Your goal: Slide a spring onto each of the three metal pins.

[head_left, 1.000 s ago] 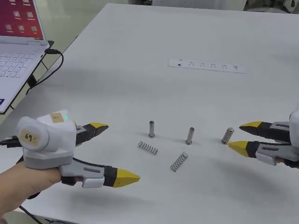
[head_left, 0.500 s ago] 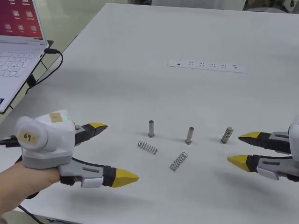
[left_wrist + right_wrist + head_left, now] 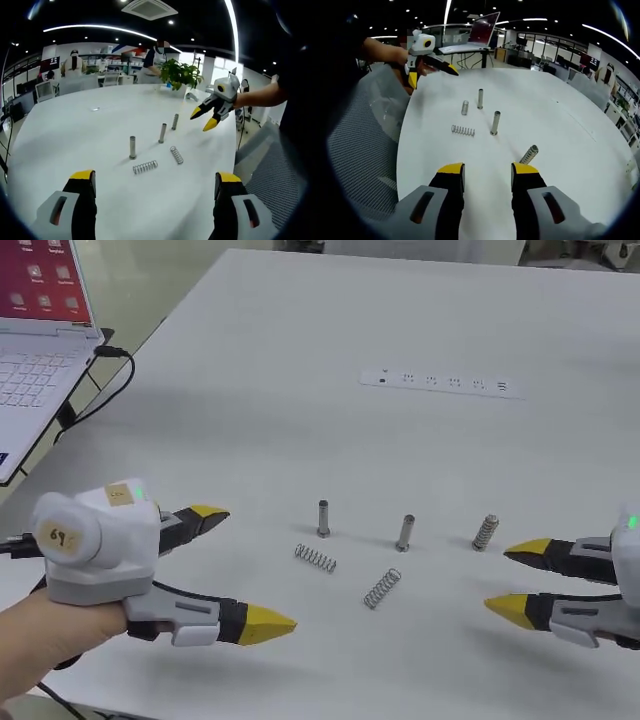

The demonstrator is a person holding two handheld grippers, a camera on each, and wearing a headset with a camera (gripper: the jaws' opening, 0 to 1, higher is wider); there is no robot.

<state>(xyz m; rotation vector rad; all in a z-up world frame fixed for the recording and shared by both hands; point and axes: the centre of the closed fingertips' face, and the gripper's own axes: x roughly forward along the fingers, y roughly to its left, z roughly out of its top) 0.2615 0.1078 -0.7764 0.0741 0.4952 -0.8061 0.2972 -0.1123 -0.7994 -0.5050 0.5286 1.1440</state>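
We log yellow tips and black jaws on left gripper [image 3: 247,566] and right gripper [image 3: 500,579]; silver pins [image 3: 323,518] and springs [image 3: 315,557]; white table [image 3: 300,360].

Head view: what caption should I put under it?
Open left gripper and open right gripper above a white table: one spring-covered pin, two bare pins, two loose springs.

A white power strip [image 3: 442,382] lies on the table [image 3: 300,330], an open laptop [image 3: 35,335] beyond its left edge.
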